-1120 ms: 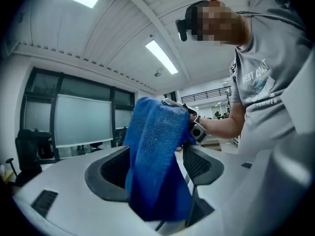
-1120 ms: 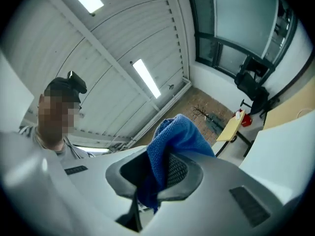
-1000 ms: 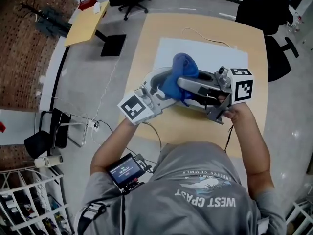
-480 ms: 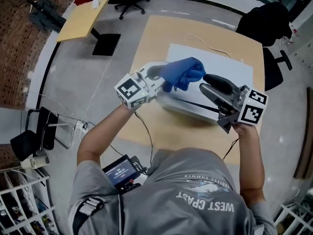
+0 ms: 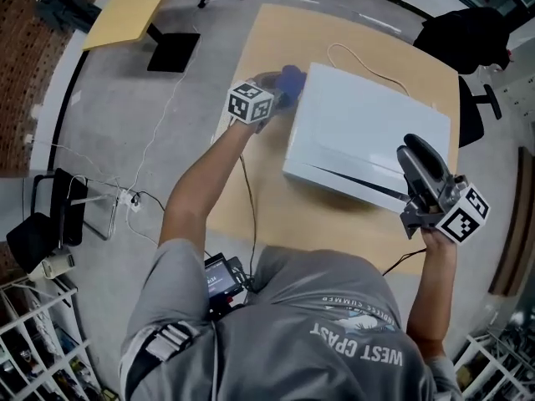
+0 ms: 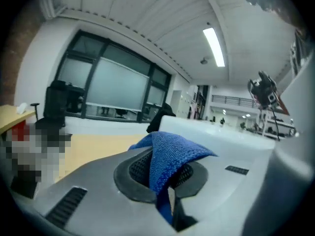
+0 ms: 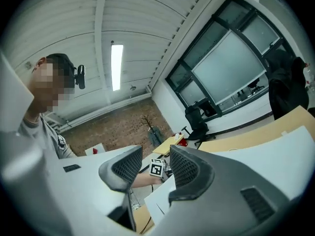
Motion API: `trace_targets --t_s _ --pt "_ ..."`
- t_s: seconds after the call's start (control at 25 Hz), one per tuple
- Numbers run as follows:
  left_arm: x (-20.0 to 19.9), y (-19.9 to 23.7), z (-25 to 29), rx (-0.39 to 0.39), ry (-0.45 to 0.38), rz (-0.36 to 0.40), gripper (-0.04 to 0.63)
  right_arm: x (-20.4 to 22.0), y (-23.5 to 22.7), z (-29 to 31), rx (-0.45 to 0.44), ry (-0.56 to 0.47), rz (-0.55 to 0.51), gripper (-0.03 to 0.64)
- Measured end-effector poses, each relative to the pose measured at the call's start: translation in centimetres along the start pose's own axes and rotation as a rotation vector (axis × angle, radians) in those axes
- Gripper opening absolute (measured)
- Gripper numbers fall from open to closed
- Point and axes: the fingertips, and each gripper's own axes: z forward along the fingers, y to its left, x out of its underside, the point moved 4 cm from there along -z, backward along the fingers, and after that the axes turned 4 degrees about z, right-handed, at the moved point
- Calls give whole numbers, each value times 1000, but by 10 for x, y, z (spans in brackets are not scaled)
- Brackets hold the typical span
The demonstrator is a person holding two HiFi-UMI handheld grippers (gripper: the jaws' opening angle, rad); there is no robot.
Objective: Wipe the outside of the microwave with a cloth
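The white microwave (image 5: 359, 132) stands on the wooden table (image 5: 251, 215). My left gripper (image 5: 280, 86) is low beside the microwave's far left corner, shut on the blue cloth (image 5: 292, 78). In the left gripper view the cloth (image 6: 170, 154) is pinched between the jaws of that gripper (image 6: 165, 168), with the microwave (image 6: 221, 136) just to the right. My right gripper (image 5: 414, 153) hovers over the microwave's near right corner. In the right gripper view it (image 7: 152, 168) stands open with nothing between the fingers, and the microwave (image 7: 162, 200) lies below.
A thin cable (image 5: 351, 57) loops on the table behind the microwave. A black office chair (image 5: 468, 23) stands at the table's far right. Another small table (image 5: 125, 15) is on the floor at the far left.
The cloth passed from the right gripper to the left. The left gripper shut on it and carried it left and down beside the microwave. The right gripper opened and drew back to the right.
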Motion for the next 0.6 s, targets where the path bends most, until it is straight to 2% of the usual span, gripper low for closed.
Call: trace_targets --t_s 0.16,0.24,0.32,0.4,0.48,0.52,0.6 --pt "5 -15 34 78 52 64 39 -18 -30 4 16 5 -61 181" --pt "23 -39 11 149 129 159 39 -9 -37 3 30 2 -42 181" --pt "55 -75 -27 217 204 186 38 8 -40 1 44 1 -13 181" --pt "81 -106 -62 254 243 139 40 21 -42 0 53 -3 4 181" --pt "98 -119 -79 250 263 55 40 29 -43 3 57 -9 13 181" --pt "105 -117 -80 233 271 19 40 34 -44 7 57 -11 18 181" --pt "116 -95 -71 177 287 -3 40 43 -46 22 55 -6 28 179"
